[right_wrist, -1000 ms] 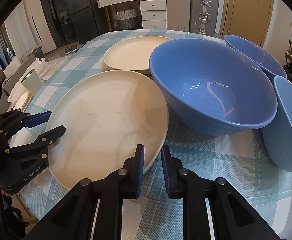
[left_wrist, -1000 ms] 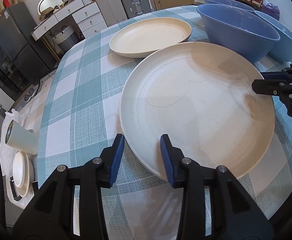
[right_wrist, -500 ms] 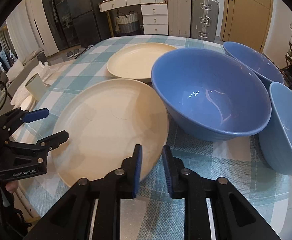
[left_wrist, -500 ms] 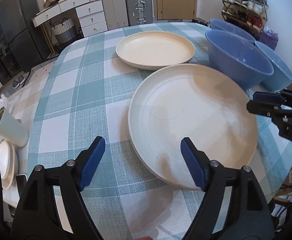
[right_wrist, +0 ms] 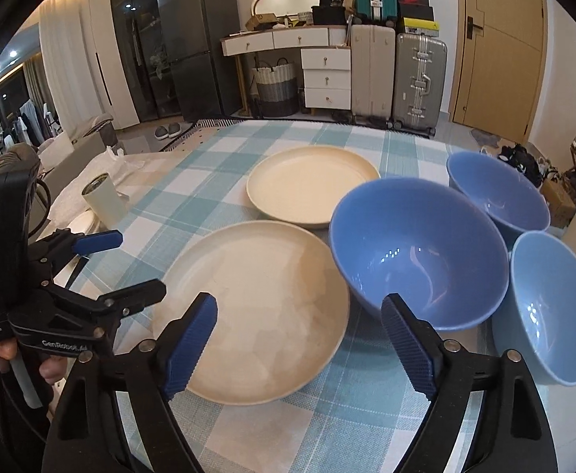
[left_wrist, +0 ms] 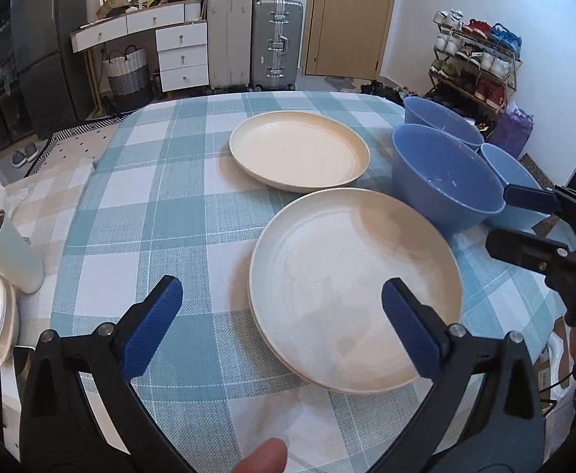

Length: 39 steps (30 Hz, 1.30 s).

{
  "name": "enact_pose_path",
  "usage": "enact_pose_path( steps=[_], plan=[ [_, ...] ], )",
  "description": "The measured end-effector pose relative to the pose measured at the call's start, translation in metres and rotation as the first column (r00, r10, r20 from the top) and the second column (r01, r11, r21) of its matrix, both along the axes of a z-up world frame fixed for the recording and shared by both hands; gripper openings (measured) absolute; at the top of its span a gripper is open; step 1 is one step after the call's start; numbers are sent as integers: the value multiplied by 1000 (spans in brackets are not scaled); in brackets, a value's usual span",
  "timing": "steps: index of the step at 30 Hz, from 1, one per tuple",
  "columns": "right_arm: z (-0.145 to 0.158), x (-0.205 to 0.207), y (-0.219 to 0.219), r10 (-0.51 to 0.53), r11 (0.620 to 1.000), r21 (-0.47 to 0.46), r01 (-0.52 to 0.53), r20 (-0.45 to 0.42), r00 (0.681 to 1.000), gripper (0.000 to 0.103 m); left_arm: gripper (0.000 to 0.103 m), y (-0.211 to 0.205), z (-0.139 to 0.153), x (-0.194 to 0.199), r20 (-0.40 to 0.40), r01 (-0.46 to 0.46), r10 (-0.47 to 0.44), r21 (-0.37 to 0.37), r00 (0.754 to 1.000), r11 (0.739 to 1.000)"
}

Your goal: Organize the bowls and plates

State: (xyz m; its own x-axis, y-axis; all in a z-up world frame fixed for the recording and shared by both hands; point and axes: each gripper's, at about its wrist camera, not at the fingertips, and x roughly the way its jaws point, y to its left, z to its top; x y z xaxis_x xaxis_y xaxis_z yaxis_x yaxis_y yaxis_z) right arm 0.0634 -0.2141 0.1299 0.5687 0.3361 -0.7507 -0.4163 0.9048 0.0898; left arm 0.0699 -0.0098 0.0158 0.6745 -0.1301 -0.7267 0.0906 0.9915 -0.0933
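Both fingers' jaws have just been opening — nothing between them, near plate (left_wrist: 351, 276) released; sweep right carelessly and you'll knock the blue bowl (right_wrist: 418, 248).

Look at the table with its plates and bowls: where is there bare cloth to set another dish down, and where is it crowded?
Free: the checked cloth left of the near plate and far plate, out to the table edge; also the near strip below the near plate. Crowded: the right side, where three blue bowls cluster against each other and the plates.
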Motion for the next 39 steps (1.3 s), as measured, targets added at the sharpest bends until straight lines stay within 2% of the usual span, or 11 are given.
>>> enact_pose_path(
  steps=[5,10,21,35,39],
  plan=[
    [15,6,-6,-10,1000,19,10,25,1000,101,101,3,13,2,8,-24,24,-16,1000,1000],
    [26,17,-14,-27,999,47,26,20,999,102,101,8,27,4,39,-35,37,-51,999,998],
    [49,40,-22,-28,998,57,26,47,999,102,101,12,56,11,142,-95,96,-14,985,995],
    [74,67,-17,-16,998,57,11,77,997,102,101,12,71,38,136,-92,91,-1,986,996],
    [77,76,-14,-13,999,47,9,80,997,102,101,7,75,45,140,-82,78,27,987,996]
  ],
)
